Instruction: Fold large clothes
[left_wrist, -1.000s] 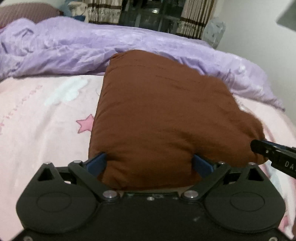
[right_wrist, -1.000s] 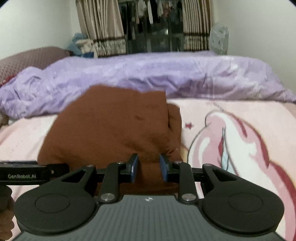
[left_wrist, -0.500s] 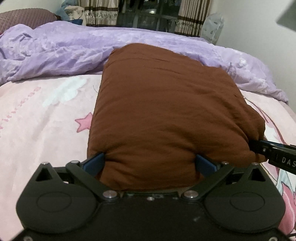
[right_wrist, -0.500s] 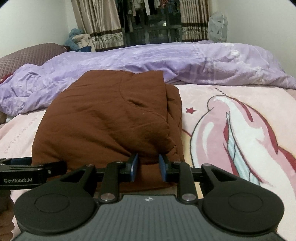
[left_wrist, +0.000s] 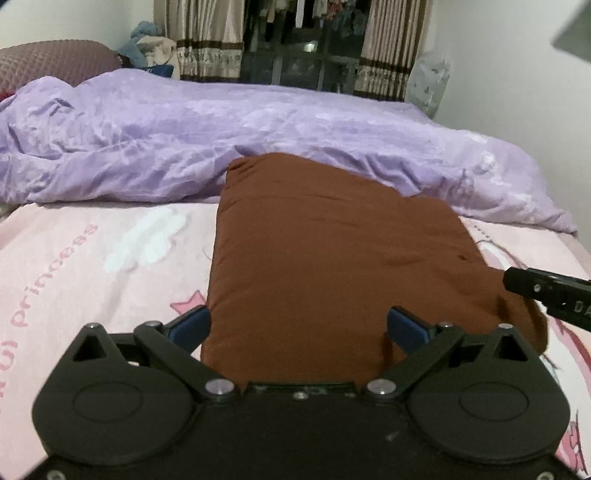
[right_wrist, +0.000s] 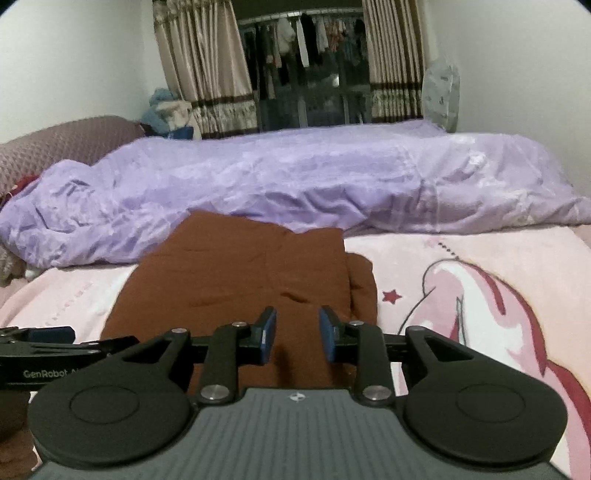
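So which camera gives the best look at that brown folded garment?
The left wrist view: the brown folded garment fills its centre, top and left edge clear. The right wrist view shows it lower, its stacked right-side layers visible, its near edge behind the claw.

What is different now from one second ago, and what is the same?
The right gripper has opened and let go of the brown garment, which has sunk lower and flatter onto the pink sheet. The left gripper stays wide open around the garment's near edge. The purple duvet has not moved.
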